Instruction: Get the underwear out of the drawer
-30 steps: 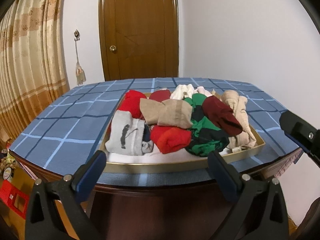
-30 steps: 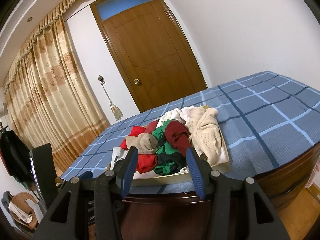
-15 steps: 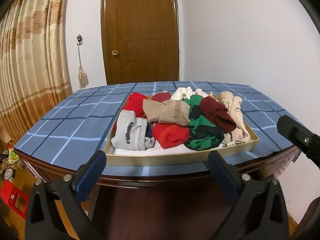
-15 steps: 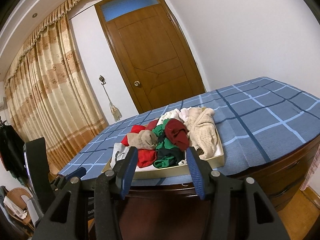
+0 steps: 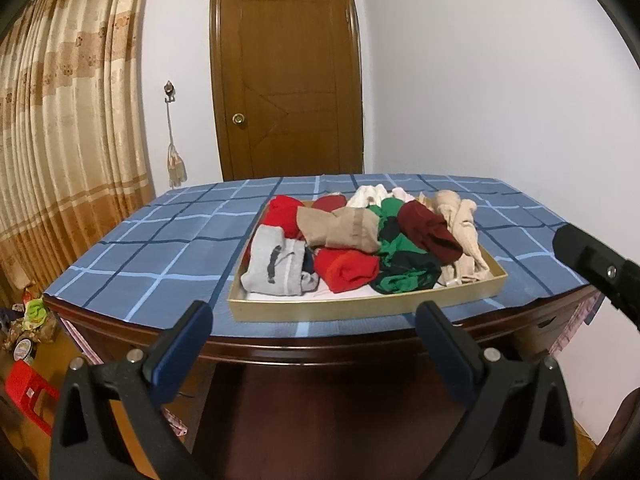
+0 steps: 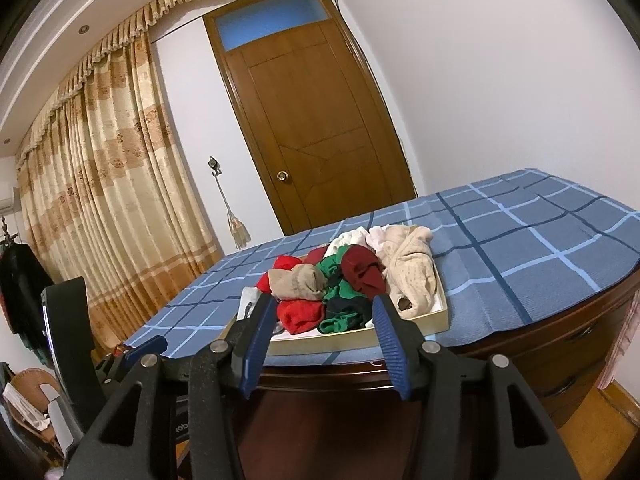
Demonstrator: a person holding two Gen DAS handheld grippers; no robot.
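Note:
A shallow gold-rimmed drawer [image 5: 360, 308] lies on the blue checked tablecloth [image 5: 168, 248], piled with folded underwear. The pile holds a grey piece [image 5: 276, 262], a red one [image 5: 348, 270], a green one [image 5: 400, 268], a maroon one [image 5: 428, 230], a tan one [image 5: 344, 226] and a beige one [image 5: 464, 228]. My left gripper [image 5: 312, 320] hangs open in front of the table edge, short of the drawer, with nothing between its fingers. The right gripper [image 6: 323, 308] is also open and empty, level with the drawer [image 6: 344, 340] and short of it. It shows at the right edge of the left wrist view as the right gripper [image 5: 592, 264].
The dark wooden table [image 5: 320, 360] has drawers on its right side [image 6: 568, 344]. Behind it are a brown door [image 5: 288, 80] and a white wall. Curtains [image 5: 60, 140] hang at the left, with a red stool [image 5: 24, 388] and clutter on the floor below them.
Both grippers have drawn back from the table, so the drawer looks smaller and farther away and more of the door and table front shows. Both stay open and empty.

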